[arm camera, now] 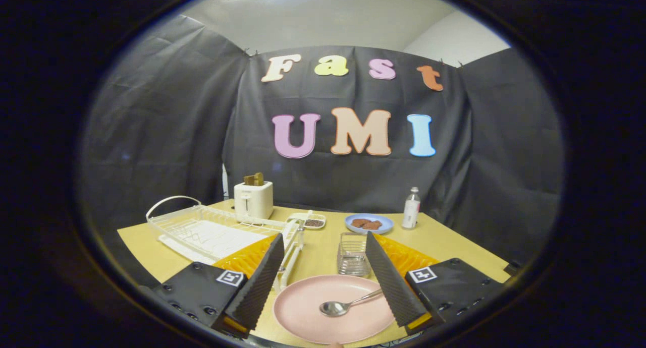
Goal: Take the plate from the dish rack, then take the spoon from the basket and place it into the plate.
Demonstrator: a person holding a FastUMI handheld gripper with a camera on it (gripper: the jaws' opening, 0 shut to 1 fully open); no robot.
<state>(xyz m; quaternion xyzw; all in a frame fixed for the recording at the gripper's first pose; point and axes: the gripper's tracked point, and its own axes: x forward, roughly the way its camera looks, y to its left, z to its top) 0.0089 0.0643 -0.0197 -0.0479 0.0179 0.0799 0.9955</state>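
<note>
A pink plate lies flat on the table, low between my two fingers. A metal spoon rests in it, bowl toward the plate's middle and handle running to the right, passing behind my right finger. My gripper is open, its fingers wide apart above the plate, holding nothing. The white wire dish rack stands just beyond my left finger. A small wire basket sits just beyond the plate, between the fingers.
A white toaster with bread in it stands at the back of the table. Near it are a small white dish with dark bits, a blue plate with brown pieces and a small bottle.
</note>
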